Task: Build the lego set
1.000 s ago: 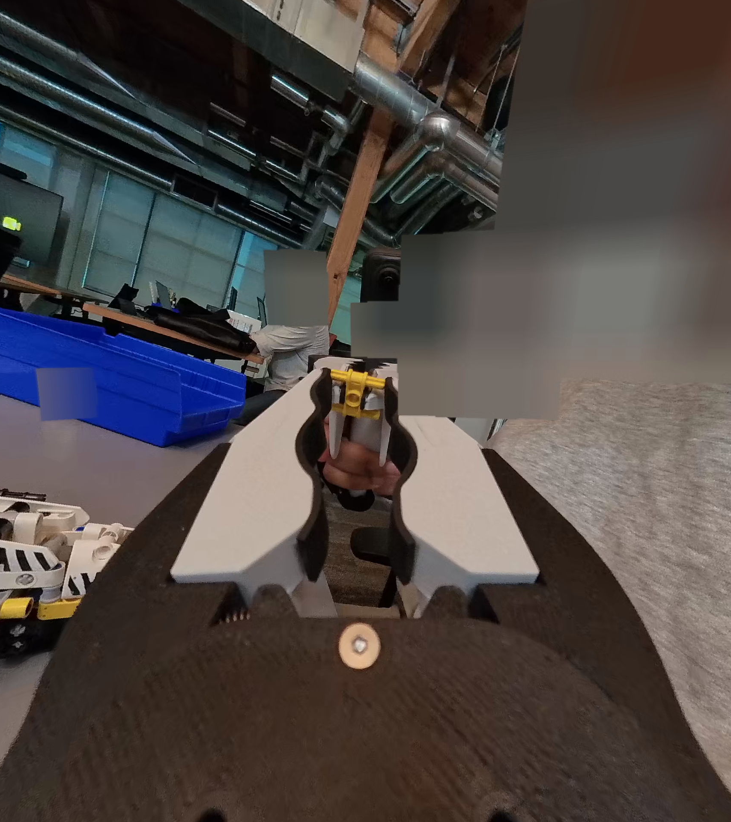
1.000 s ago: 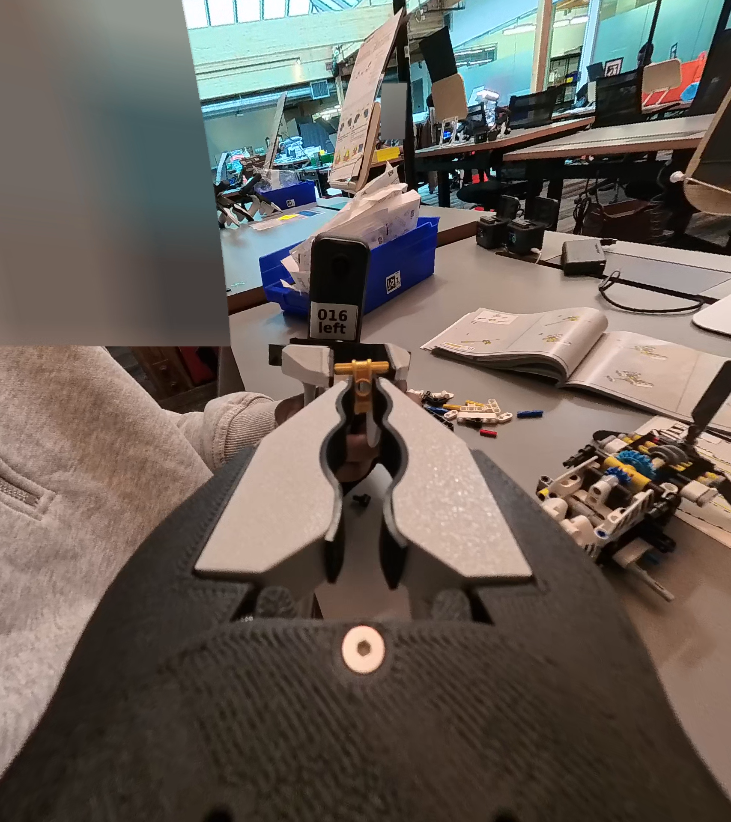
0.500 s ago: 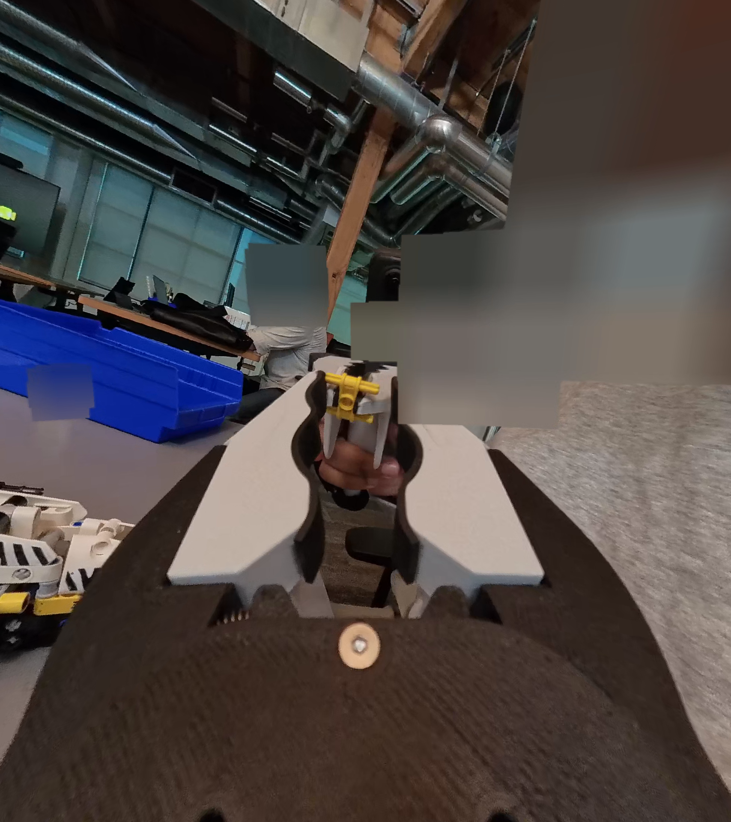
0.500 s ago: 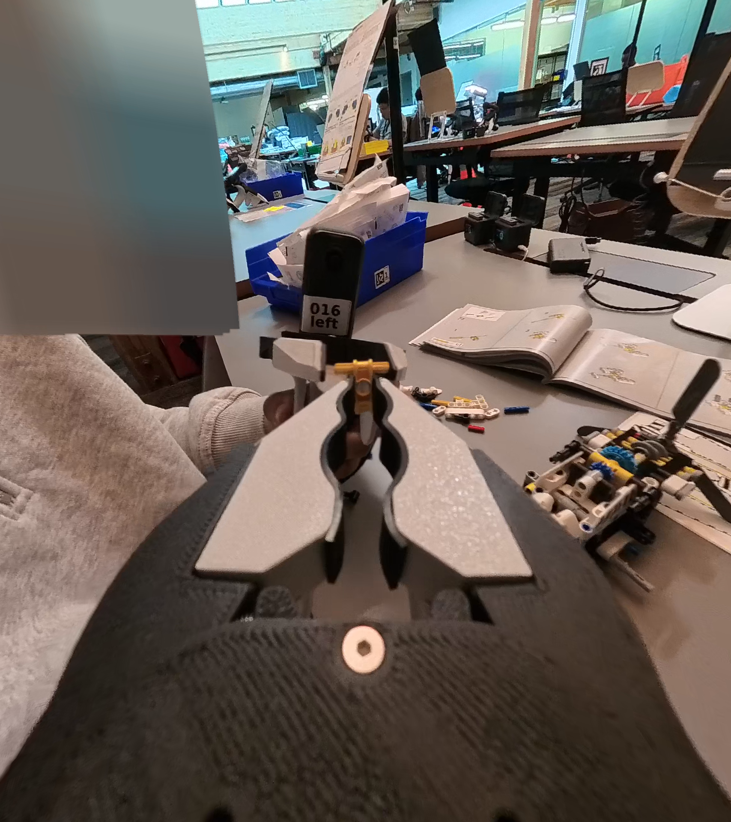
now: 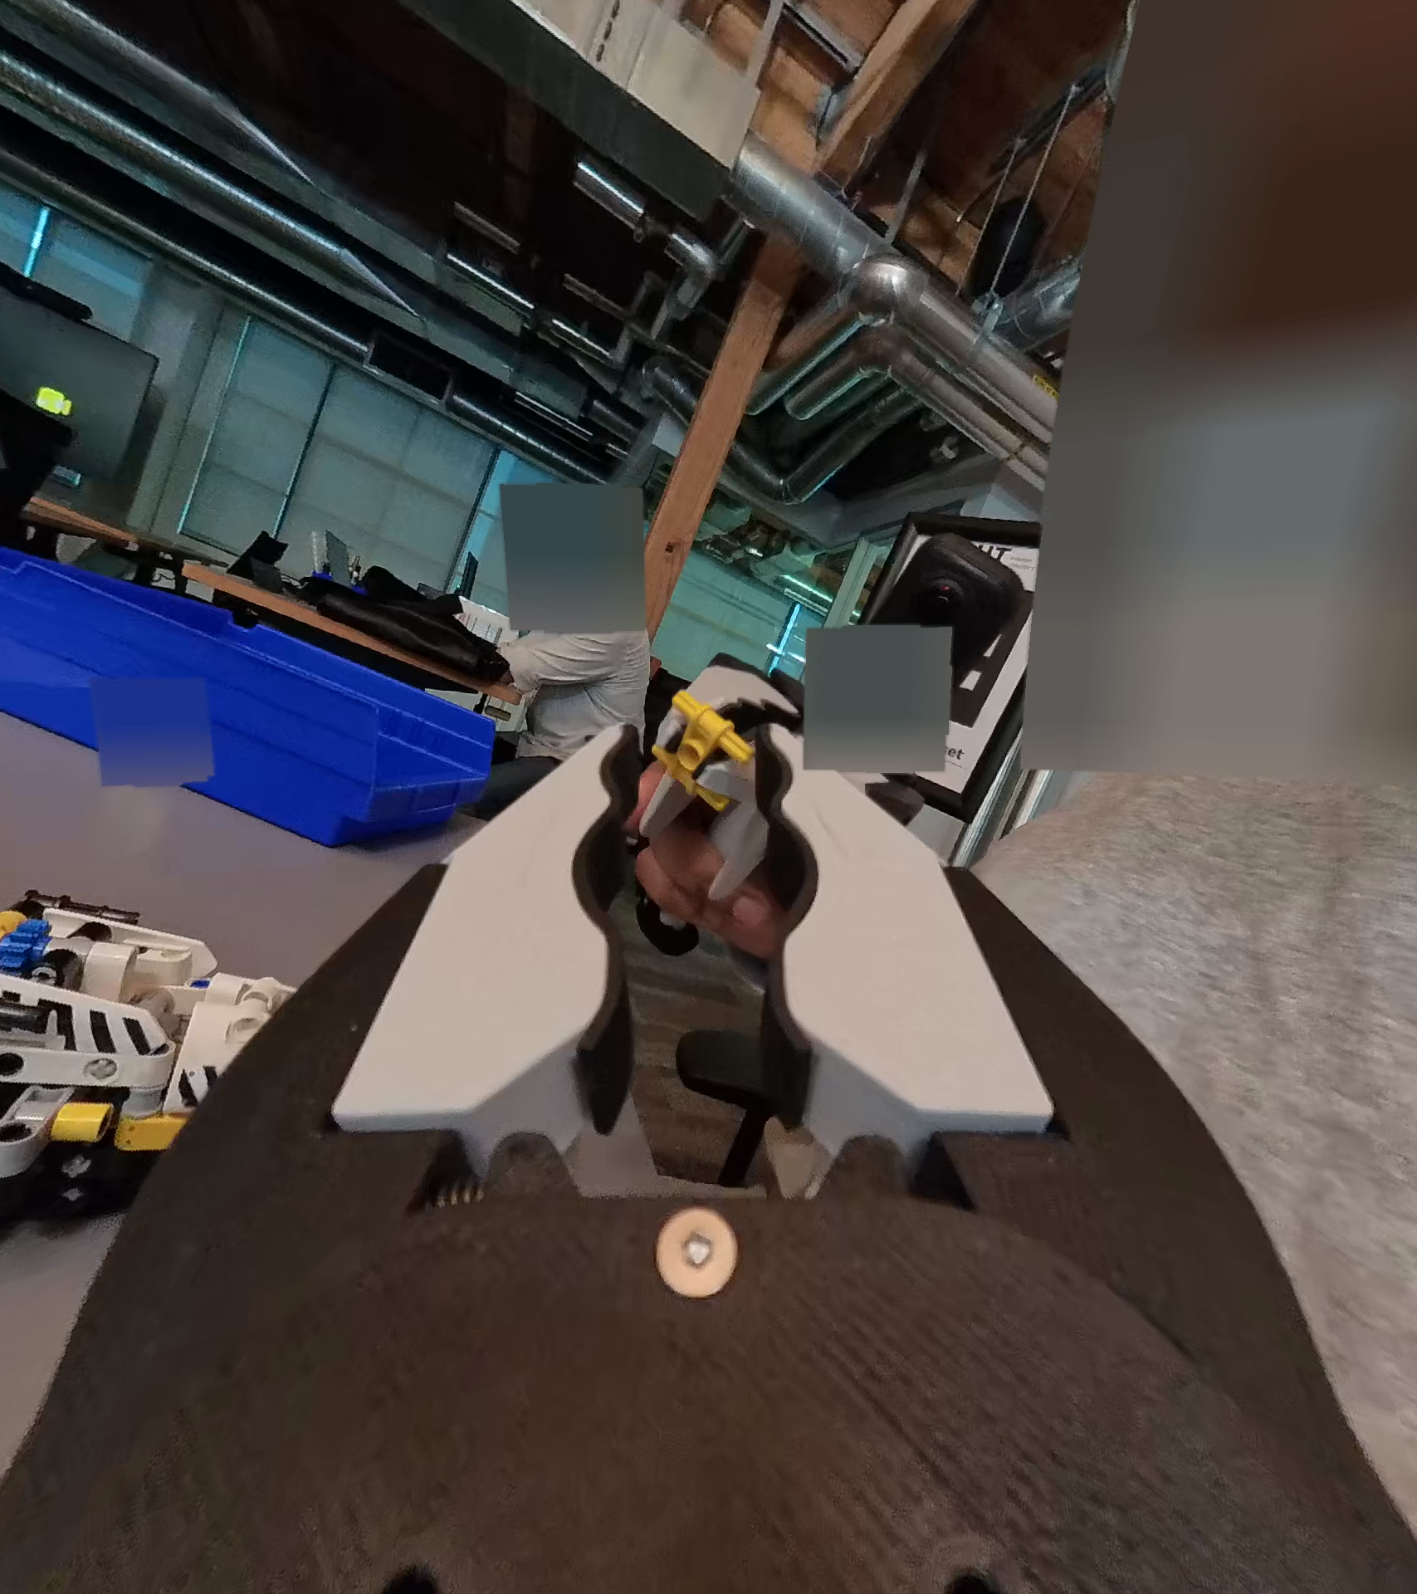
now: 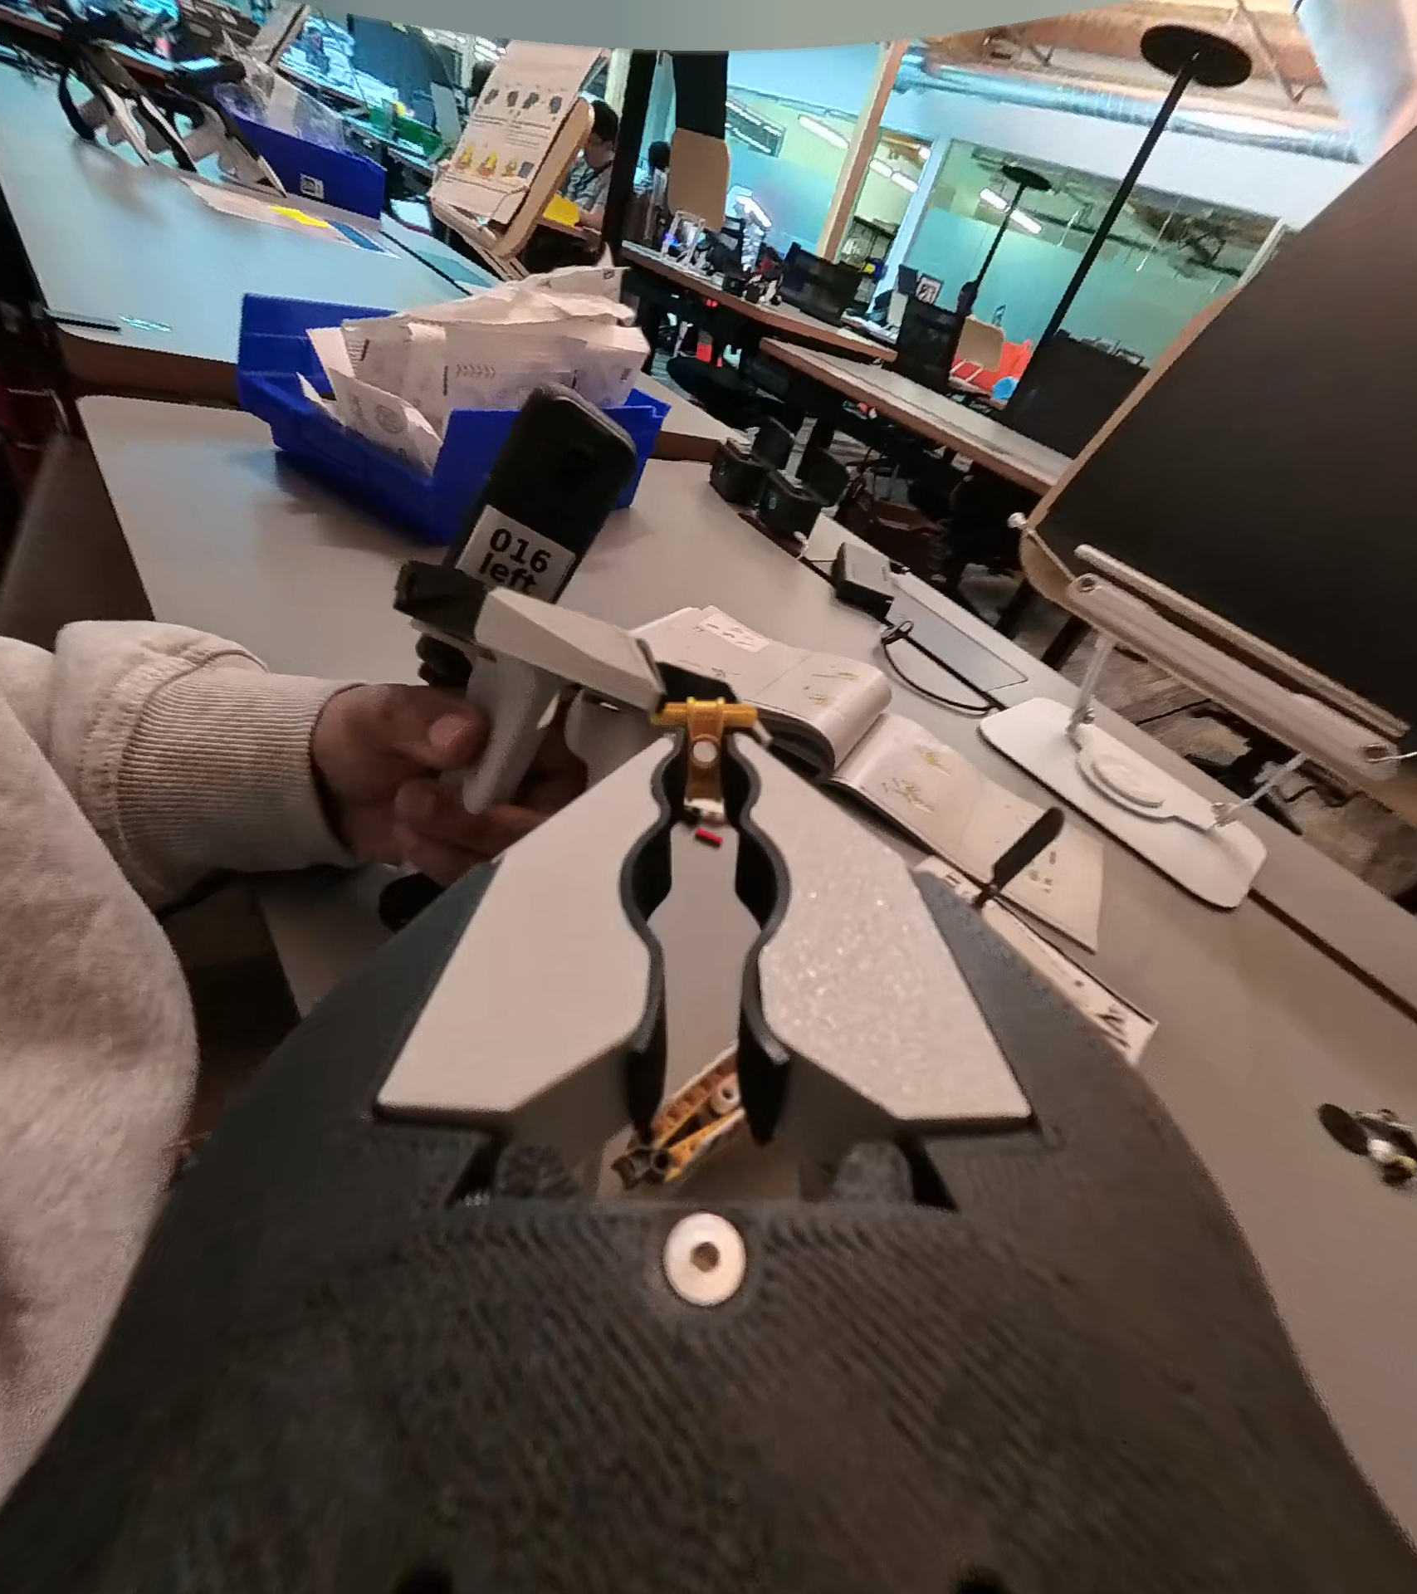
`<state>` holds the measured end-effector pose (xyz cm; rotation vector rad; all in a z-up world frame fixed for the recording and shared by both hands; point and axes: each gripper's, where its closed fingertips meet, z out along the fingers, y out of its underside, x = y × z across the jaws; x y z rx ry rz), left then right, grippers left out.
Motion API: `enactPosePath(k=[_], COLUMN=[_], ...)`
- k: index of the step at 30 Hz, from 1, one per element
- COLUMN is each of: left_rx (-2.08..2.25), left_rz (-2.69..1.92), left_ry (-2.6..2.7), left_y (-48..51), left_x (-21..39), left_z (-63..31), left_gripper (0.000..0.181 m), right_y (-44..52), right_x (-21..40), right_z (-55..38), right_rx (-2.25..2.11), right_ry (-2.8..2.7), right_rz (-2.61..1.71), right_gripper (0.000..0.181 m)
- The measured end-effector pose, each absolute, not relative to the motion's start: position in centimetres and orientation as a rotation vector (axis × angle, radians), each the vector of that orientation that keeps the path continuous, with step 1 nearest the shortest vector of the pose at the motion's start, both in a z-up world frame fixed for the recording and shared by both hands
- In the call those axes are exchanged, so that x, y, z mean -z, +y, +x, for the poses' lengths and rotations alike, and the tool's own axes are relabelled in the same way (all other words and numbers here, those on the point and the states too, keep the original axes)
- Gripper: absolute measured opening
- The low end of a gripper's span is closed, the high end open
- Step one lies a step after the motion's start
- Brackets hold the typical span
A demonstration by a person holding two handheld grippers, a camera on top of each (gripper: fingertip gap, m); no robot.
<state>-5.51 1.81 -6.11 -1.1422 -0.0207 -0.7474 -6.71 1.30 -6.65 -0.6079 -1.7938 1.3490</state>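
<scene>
Two grippers I run meet on one yellow connector [image 6: 703,749]: right gripper [image 6: 705,759] pinches it, left gripper [image 5: 692,742] too; model [image 5: 40,1026] lies left of left gripper.

The two grippers meet tip to tip above the near edge of the grey table [image 6: 256,535], with a small yellow cross-shaped Lego connector [image 6: 703,733] between their tips. In the right wrist view, an open instruction booklet [image 6: 860,742] lies on the table just behind the connector, and a blue plastic bin stuffed with white paper bags [image 6: 394,466] sits farther back to the left. In the left wrist view, a partly built white, black and yellow Lego model [image 5: 40,1035] lies on the table at the left, with a long blue plastic bin [image 5: 256,716] behind it.
</scene>
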Motion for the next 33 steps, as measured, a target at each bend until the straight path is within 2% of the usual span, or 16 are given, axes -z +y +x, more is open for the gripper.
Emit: enactPosePath(k=[2, 10, 14, 22, 33], left_rx=[0.769, 0.735, 0.744, 0.806, 0.807], left_rz=[-1.144, -1.161, -1.127, -1.16, -1.113], left_ry=[-0.001, -0.047, -0.08, 0.017, -0.031], left_y=[1.7, 2.2, 2.0, 2.2, 1.9], left_x=[6.2, 6.7, 6.5, 6.7, 6.3], left_z=[-5.2, -6.1, -6.9, -4.9, -6.0], left_gripper=[0.011, 0.007, 0.007, 0.03, 0.028], right_y=[1.6, 4.0, 7.9, 16.6, 14.9], right_x=[6.9, 8.0, 7.9, 8.2, 9.3], right_z=[-6.9, -7.5, -7.7, -5.5, -7.3], right_rx=[-1.282, -0.995, -1.007, -1.454, -1.334], right_ry=[-1.785, -1.675, -1.53, -1.133, -1.26], right_rz=[-0.588, -0.466, -0.527, -0.787, -0.726], right_gripper=[0.006, 0.005, 0.004, 0.004, 0.005])
